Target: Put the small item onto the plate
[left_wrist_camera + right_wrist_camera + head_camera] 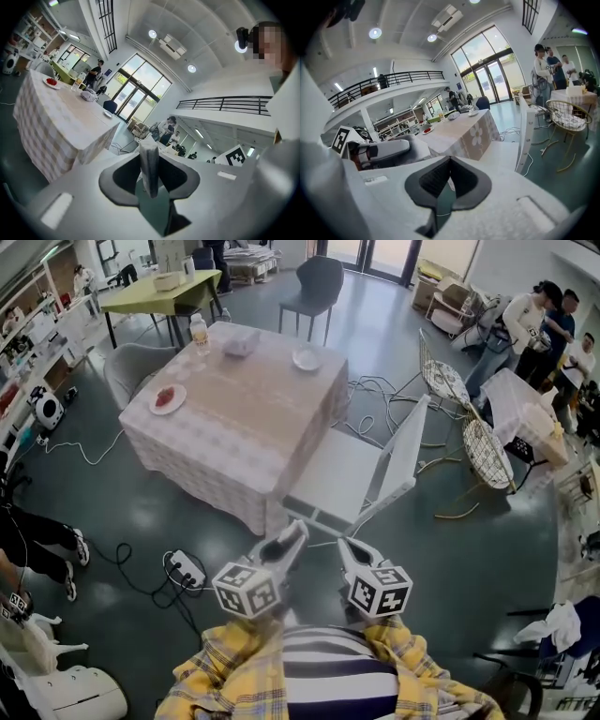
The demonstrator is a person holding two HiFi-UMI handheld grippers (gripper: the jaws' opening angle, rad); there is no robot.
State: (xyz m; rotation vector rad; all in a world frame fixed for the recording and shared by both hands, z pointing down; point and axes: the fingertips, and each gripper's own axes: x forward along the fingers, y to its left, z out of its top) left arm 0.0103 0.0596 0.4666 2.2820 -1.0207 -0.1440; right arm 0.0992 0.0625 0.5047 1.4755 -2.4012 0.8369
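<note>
Left gripper (pixel 289 540) was found clamped on a thin grey item (pixel 150 161), held upright between its pads; I judged this to be the small item. The plate (pixel 157 409), bearing red food, sat on the table (pixel 234 432), well ahead of that gripper and to its left. Right gripper (pixel 349 551) had its jaws together, with nothing between them. Pick-up appeared done; the approach and placing were outstanding.

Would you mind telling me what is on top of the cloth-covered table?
On the table: a plate with something red, a bottle, a pale bundle and a small dish. The cloth hides the tabletop and whatever is beneath.
</note>
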